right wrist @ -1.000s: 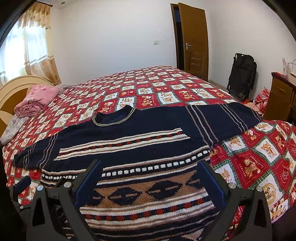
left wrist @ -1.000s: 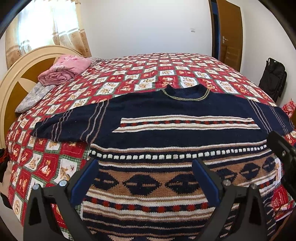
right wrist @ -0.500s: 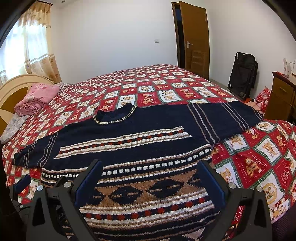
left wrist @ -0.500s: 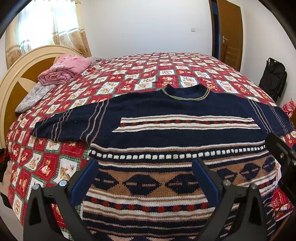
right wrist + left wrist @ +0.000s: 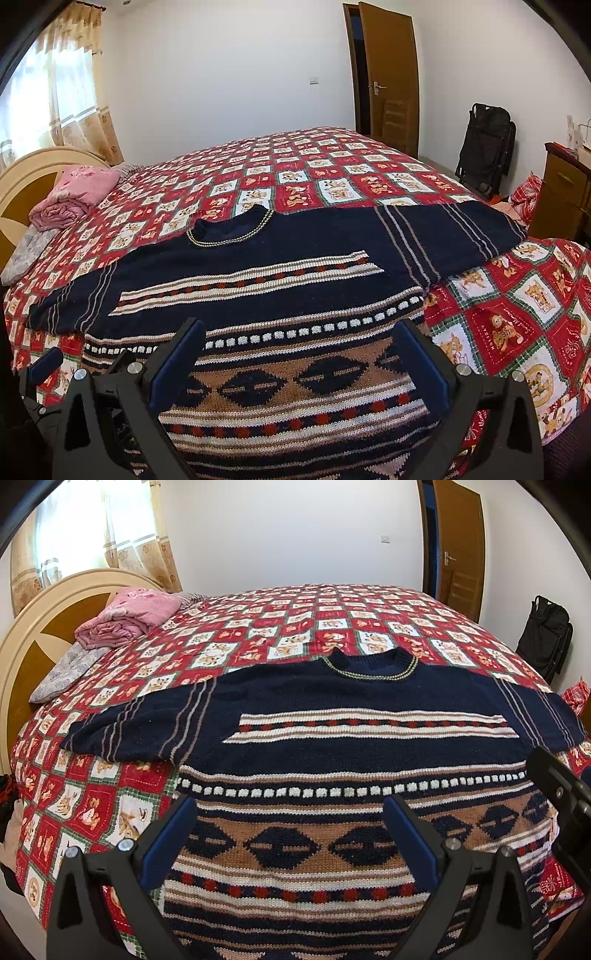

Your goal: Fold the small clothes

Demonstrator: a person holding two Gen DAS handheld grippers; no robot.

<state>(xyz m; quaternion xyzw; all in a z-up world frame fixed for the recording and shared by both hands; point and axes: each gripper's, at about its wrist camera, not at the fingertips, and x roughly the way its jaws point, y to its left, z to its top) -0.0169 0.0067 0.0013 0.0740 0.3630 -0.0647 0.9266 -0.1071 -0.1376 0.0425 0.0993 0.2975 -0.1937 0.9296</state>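
A navy knitted sweater with white, red and tan pattern bands lies flat, front up, on the bed, both sleeves spread sideways. Its collar points to the far side; the hem hangs toward me. My left gripper hovers open above the sweater's lower left part, holding nothing. My right gripper hovers open above the lower right part, also holding nothing. Part of the right gripper shows at the right edge of the left wrist view. The left gripper peeks in at the lower left of the right wrist view.
The bed carries a red checked quilt. A folded pink blanket and a grey pillow lie by the curved headboard. A black folded stroller, a wooden cabinet and an open door stand to the right.
Both grippers stay open over the sweater. The right wrist view has shifted slightly, as if the right gripper drew back and rose a little; the sweater has not moved.
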